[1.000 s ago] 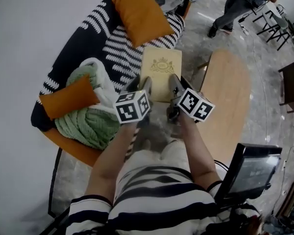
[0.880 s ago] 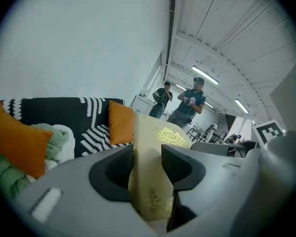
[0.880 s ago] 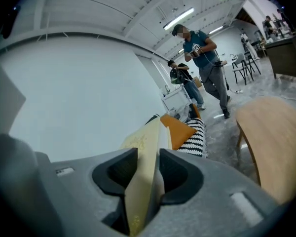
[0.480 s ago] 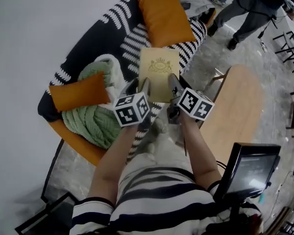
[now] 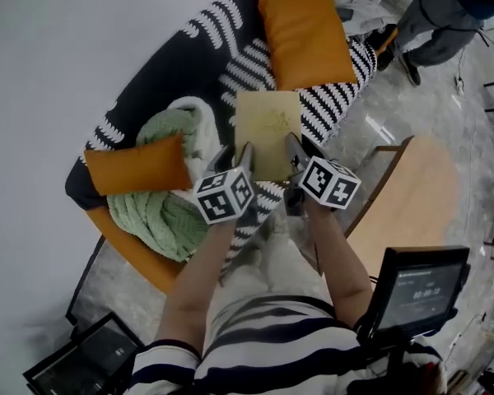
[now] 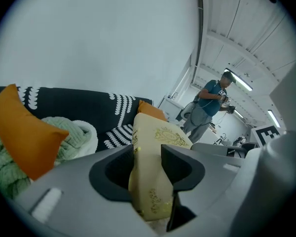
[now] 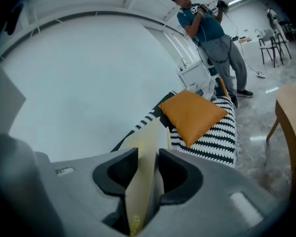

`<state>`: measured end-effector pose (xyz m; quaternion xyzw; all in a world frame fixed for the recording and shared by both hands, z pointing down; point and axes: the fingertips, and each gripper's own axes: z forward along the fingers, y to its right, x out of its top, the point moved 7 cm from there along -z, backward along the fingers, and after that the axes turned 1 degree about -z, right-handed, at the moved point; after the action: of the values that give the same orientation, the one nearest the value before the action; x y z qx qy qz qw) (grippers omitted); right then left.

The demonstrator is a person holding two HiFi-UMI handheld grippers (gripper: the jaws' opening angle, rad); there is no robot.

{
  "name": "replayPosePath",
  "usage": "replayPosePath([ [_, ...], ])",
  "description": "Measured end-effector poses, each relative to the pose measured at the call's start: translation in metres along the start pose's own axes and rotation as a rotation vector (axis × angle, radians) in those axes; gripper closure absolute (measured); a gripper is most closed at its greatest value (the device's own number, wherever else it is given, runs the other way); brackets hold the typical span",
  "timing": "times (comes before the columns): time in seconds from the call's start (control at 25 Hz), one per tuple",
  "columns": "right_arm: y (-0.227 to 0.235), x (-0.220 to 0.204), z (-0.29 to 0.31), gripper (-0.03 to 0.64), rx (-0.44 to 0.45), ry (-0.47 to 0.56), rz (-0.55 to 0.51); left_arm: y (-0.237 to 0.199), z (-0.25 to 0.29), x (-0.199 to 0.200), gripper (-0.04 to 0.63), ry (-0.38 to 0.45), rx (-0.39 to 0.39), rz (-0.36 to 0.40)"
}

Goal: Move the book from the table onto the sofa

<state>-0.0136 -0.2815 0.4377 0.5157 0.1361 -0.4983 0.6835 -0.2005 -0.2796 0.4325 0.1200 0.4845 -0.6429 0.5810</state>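
The book (image 5: 267,132) is off the table (image 5: 416,196) and hangs over the sofa (image 5: 333,109). It is clamped at its near edge by both tools: the left gripper (image 5: 240,156) bites the corner at seven o'clock and the right gripper (image 5: 295,151) the corner at five o'clock.

To finish well, I would bring both hands down together so the book stays flat. The aim is the bare striped seat, short of the big orange cushion (image 5: 305,35) at twelve o'clock and clear of the green blanket (image 5: 156,212) at eight o'clock. The far edge should settle first, and the jaws should part only once the seat carries the weight. Letting one side go early would probably tip the book off the front, where the seat is narrow.

The head view alone shows the landing patch, both hands side by side, and the table at four o'clock of the book. It cannot show whether the book touches the fabric yet.

The two gripper views give what it lacks. In each, the pads press on the book's two faces, so both grips are firm. The left gripper view also shows the gold crest on the cover (a mere smudge from above). Both show a whole person standing in the room beyond the sofa.
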Motion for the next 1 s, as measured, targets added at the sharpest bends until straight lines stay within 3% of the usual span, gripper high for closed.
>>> replayPosePath([
  [0.44, 0.026, -0.012, 0.094, 0.488, 0.048, -0.118, -0.008, -0.05, 0.065, -0.004, 0.42, -0.014, 0.104, -0.071],
  [1.0, 0.07, -0.067, 0.177, 0.492, 0.079, -0.244, -0.012, -0.117, 0.131, -0.057, 0.419, -0.07, 0.19, -0.176],
])
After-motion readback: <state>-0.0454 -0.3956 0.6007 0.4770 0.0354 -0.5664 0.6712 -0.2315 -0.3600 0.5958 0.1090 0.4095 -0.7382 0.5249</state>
